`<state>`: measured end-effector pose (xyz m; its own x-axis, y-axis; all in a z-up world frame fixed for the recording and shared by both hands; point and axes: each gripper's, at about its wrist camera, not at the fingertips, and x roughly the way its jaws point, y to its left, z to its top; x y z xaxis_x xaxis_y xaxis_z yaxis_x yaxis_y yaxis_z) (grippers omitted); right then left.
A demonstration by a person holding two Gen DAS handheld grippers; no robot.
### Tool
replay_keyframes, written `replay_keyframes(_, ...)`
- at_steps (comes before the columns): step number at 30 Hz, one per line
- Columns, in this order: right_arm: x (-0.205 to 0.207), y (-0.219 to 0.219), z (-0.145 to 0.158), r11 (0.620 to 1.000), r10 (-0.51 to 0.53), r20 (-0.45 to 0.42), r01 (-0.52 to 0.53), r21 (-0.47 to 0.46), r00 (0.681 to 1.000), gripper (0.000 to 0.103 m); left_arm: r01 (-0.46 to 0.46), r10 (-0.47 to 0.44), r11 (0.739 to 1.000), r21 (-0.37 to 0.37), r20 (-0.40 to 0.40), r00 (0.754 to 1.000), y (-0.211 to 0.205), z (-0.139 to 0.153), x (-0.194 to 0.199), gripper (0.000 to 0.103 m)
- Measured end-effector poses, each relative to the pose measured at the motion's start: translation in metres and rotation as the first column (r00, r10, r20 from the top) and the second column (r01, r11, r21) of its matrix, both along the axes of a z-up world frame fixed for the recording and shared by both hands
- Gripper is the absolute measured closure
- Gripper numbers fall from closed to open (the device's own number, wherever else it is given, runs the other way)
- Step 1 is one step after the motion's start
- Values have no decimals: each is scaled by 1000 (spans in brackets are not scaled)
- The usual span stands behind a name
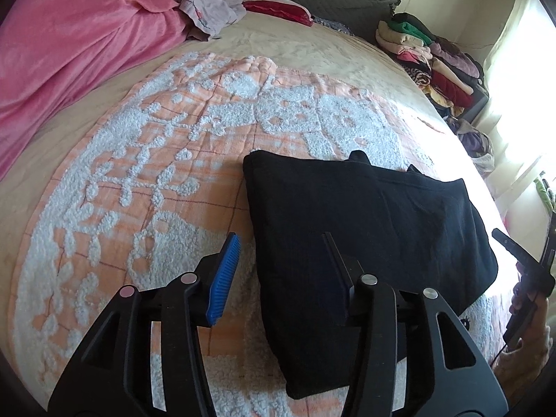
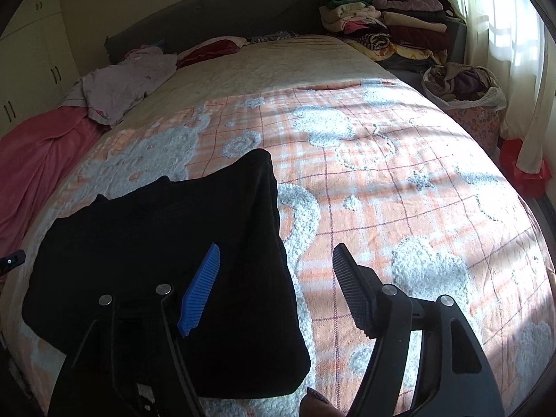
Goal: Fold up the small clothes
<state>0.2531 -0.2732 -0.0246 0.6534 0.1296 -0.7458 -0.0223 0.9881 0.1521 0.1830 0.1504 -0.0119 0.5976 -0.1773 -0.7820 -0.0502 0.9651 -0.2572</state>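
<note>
A black garment (image 1: 365,243) lay folded into a compact rectangle on the peach-and-white tufted bedspread (image 1: 166,173), near the foot of the bed, as both handheld grippers hung above it with nothing between their fingers. The left gripper (image 1: 281,271) stood with its jaws apart over the garment's left edge; the right gripper (image 2: 278,285) stood wider, its blue pad above the cloth and its black pad over bare bedspread. The fold on this piece appeared finished and released. The next move likely called for setting the bundle aside or fetching another item, perhaps from the crumpled lilac clothing (image 2: 125,83) near the pillows, well apart from the grippers. Whether the fold lay even underneath could not be told: the fabric read as one dark mass with no visible seams. A small flap poked out at its far edge. The person's hand (image 1: 528,340) showed only at the frame's rim.
</note>
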Motion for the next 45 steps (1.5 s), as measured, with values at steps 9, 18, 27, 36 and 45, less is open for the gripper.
replay_keyframes(9, -19, 1, 2, 999, 19, -6, -19, 44, 1000, 17, -9, 9, 999, -34, -18, 1000, 6, -5, -19, 40)
replay_keyframes(18, -30, -2, 2, 999, 21, -12, -20, 38, 1000, 15, 8, -23, 987, -161, -91, 996, 3, -23, -19, 40)
replay_keyframes(27, -29, -12, -14, 997, -2, -54, 6, 71, 999, 16, 15, -49, 974, -226, -144, 988, -18, -43, -23, 46)
replay_keyframes(36, -22, -12, -26, 992, 38, -81, -28, 121, 996, 86, 17, -42, 977, -213, -113, 993, -19, -37, -32, 79)
replay_keyframes(45, -40, -28, -4, 985, 20, -20, -16, 174, 1000, 94, 36, -54, 981, -189, -92, 994, -15, -24, -42, 91)
